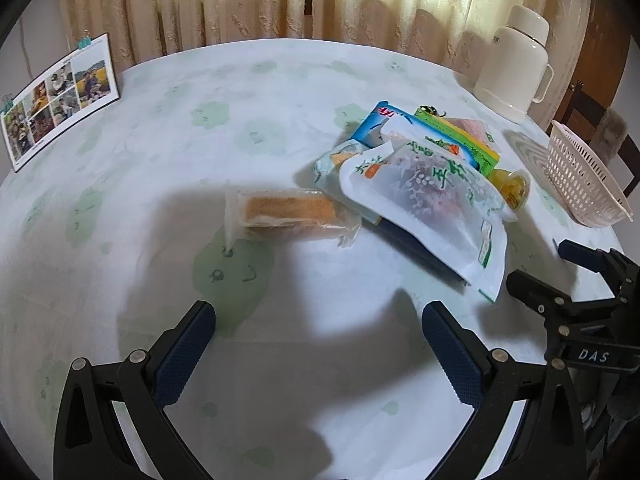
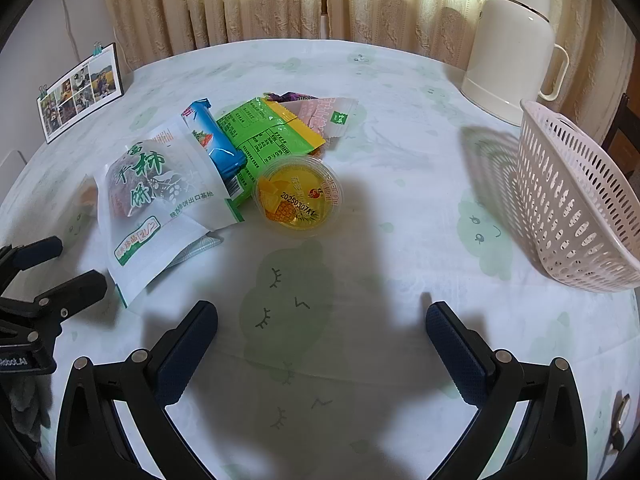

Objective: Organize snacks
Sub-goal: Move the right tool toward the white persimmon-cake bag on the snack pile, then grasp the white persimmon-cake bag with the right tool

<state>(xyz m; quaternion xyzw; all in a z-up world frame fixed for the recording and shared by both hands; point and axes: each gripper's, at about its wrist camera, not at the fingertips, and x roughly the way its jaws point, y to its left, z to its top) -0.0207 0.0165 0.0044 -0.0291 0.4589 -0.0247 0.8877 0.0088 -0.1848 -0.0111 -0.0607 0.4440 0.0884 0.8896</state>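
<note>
Nothing sorted yet: snack pile [image 2: 224, 160] lies left of the basket [image 2: 576, 208]; left gripper [image 1: 320, 344] and right gripper [image 2: 322, 344] gape wide, holding nothing.

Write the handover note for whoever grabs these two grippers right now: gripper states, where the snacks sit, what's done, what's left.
Left gripper: open, empty, above the tablecloth in front of the wrapped cake bar.
Right gripper: open, empty, facing the pineapple jelly cup.
Snacks: all heaped mid-table. White persimmon pouch lies on top, blue pack and green-yellow pack behind it, pink sachet at the back. The cake bar lies at the pile's left edge, the jelly cup at its right.
Basket: right of the pile, apparently tipped; its inside is hidden.
Done: apparently nothing sorted.
Left: presumably move every snack into the basket.
</note>
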